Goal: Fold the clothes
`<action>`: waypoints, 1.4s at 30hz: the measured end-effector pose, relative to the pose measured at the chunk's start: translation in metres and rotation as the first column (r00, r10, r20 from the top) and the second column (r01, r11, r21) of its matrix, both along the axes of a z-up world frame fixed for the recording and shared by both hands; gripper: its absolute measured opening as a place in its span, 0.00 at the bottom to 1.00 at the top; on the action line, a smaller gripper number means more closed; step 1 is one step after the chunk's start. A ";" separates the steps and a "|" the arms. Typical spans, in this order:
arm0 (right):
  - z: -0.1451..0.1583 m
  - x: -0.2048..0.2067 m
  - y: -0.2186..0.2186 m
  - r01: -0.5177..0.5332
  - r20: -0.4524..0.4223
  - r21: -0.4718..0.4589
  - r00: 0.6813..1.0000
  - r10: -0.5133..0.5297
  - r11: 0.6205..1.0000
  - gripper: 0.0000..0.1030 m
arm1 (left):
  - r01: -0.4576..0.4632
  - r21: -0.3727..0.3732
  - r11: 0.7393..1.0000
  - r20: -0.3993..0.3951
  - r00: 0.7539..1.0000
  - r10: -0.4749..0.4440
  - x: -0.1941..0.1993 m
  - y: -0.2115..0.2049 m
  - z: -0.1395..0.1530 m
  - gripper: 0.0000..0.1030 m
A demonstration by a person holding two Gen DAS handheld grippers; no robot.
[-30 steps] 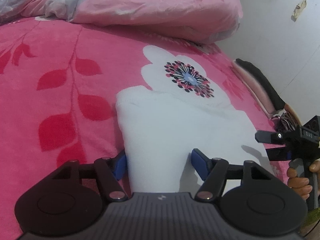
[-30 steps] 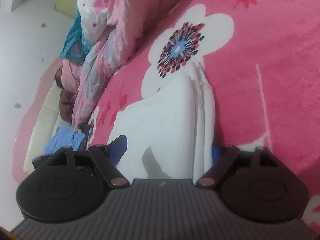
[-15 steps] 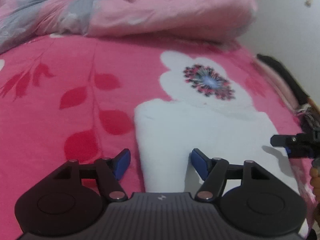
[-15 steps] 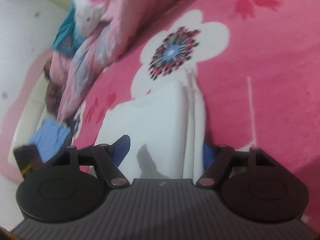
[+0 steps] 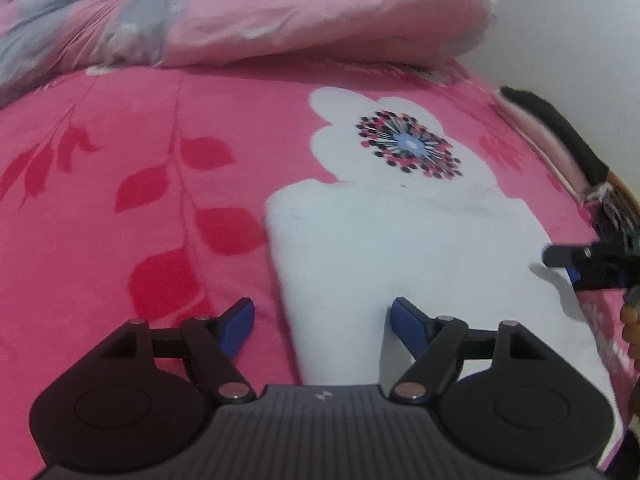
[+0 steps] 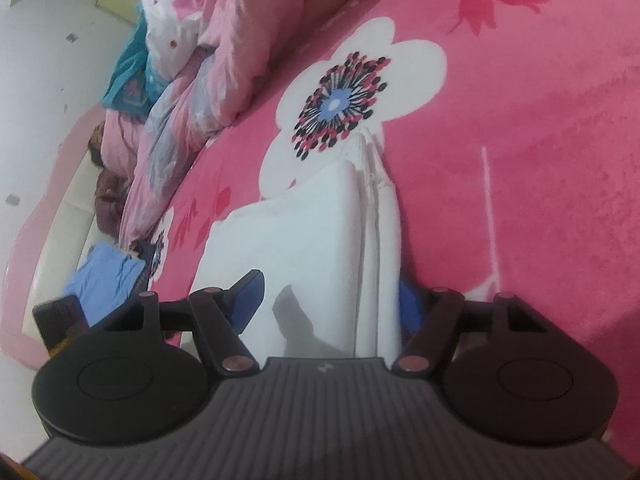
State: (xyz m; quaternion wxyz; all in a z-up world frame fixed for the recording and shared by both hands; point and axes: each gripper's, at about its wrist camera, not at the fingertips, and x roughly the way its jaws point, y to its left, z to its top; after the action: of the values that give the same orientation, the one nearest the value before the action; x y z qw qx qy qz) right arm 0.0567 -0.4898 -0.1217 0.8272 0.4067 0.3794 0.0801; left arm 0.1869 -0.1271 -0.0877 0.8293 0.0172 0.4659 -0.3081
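white garment (image 5: 400, 248) folded flat on pink blanket (image 5: 120, 240)

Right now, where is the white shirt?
The white shirt lies folded on the pink blanket, just below the big white flower print, between both open tools.

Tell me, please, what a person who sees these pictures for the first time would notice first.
First the bright pink blanket with red leaves and a big white flower, which covers the bed. On it, just below the flower, lies a folded white garment, with both open grippers at its near edge: the left gripper and the right gripper. A rumpled pink quilt is heaped behind.
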 end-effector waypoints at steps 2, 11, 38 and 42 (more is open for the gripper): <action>-0.003 -0.001 -0.004 0.002 0.001 0.027 1.000 -0.002 1.000 0.66 | -0.004 -0.012 1.000 -0.021 1.000 0.004 0.002 0.003 -0.002 0.77; -0.007 0.017 0.001 -0.025 0.010 0.025 1.000 0.025 0.999 0.68 | 0.036 -0.038 0.999 -0.019 0.999 -0.037 0.011 -0.010 -0.009 0.74; -0.018 0.023 -0.009 -0.097 0.053 0.104 0.994 0.092 0.990 0.52 | 0.061 -0.155 0.986 -0.040 0.997 -0.068 0.027 -0.013 -0.020 0.68; -0.021 0.035 -0.006 -0.108 0.056 0.106 0.993 0.102 0.988 0.49 | 0.034 -0.163 0.986 -0.038 0.998 -0.041 0.030 -0.016 -0.020 0.64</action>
State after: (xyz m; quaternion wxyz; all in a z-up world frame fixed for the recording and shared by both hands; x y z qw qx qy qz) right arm 0.0921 -0.4954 -0.1428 0.8077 0.4285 0.3744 0.1545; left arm 0.2170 -0.1429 -0.1077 0.8123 -0.0478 0.4557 -0.3608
